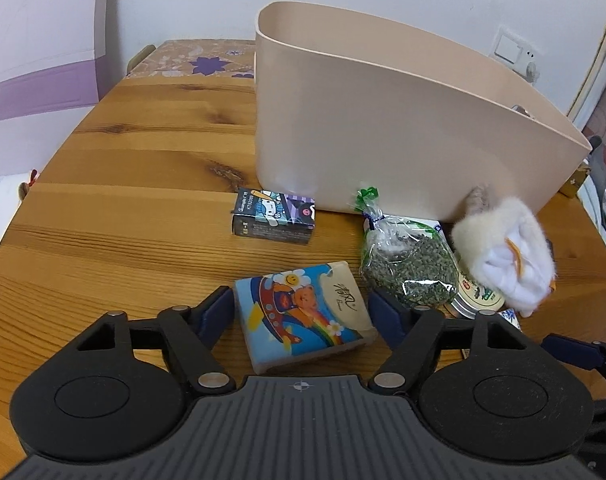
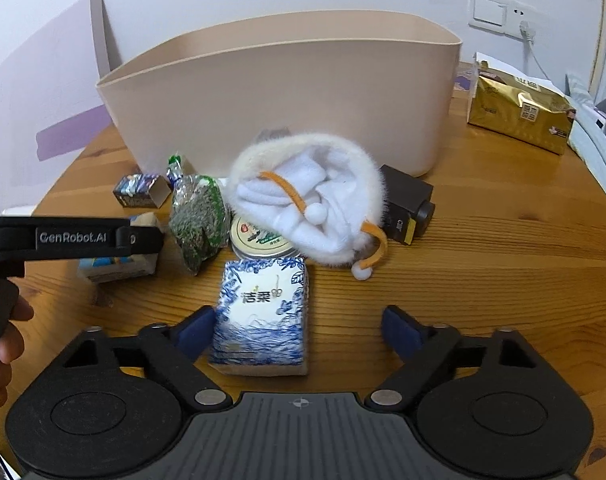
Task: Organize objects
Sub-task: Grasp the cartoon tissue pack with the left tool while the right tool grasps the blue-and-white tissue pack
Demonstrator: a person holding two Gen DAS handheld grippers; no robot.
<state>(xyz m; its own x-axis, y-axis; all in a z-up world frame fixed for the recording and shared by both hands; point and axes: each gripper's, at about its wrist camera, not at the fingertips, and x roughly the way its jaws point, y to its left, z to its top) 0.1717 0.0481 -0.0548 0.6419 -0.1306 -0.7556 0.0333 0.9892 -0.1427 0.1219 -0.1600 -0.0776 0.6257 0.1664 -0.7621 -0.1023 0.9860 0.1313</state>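
While both grippers are straddling tissue packs, the left gripper (image 1: 301, 312) is closing around the cartoon pack (image 1: 303, 314), pads nearly touching; the right gripper (image 2: 299, 330) is standing wider, the blue-patterned pack (image 2: 263, 316) lying lengthwise against its left pad.

Beige plastic tub (image 1: 383, 128); cartoon-bear blue tissue pack (image 1: 303, 316); blue-and-white floral tissue pack (image 2: 263, 312); clear bag of green pellets (image 2: 201, 216); cream fuzzy pouch, orange drawstring (image 2: 315, 196); gold foil packet (image 2: 519, 112); knotty honey-brown wooden table (image 1: 123, 184).
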